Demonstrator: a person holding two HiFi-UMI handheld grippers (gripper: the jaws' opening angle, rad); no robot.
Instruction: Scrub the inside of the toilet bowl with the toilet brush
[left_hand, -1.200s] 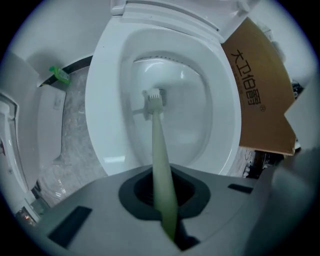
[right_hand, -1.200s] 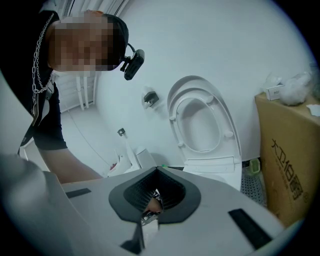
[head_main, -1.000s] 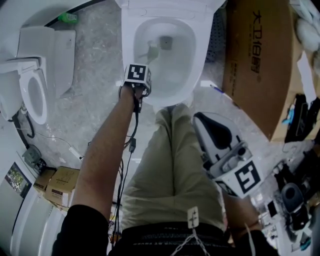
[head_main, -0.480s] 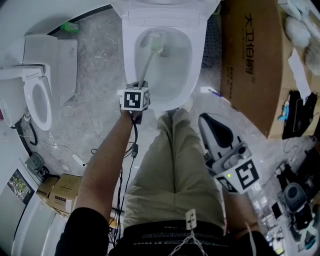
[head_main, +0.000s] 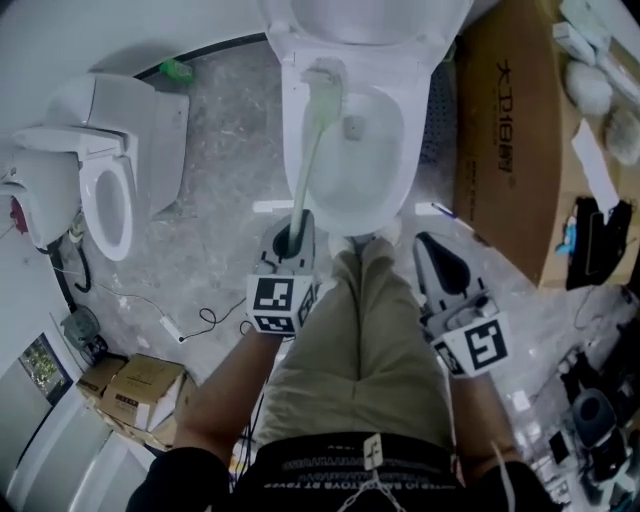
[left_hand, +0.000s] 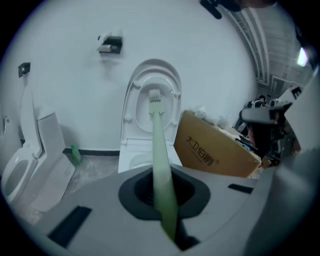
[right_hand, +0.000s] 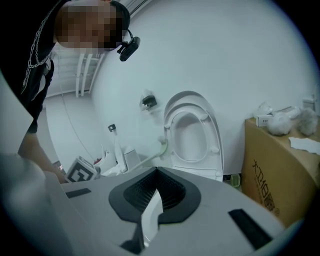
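With the left tongs pinching the brush at the near end of its handle, lower the head from the 12 o'clock rim of the bowl onto the inner wall. Press lightly so the thin green handle does not bow, and sweep round the wall rather than jab. Hard to tell whether the bristles touch porcelain yet. Leave the right tongs, pressed together on nothing, parked at 5 o'clock of the bowl, beside the knee. Long axis of the brush from 6 to 12 o'clock in the head view, leaning slightly toward 1. Points head-first away from the body, toward the raised lid.
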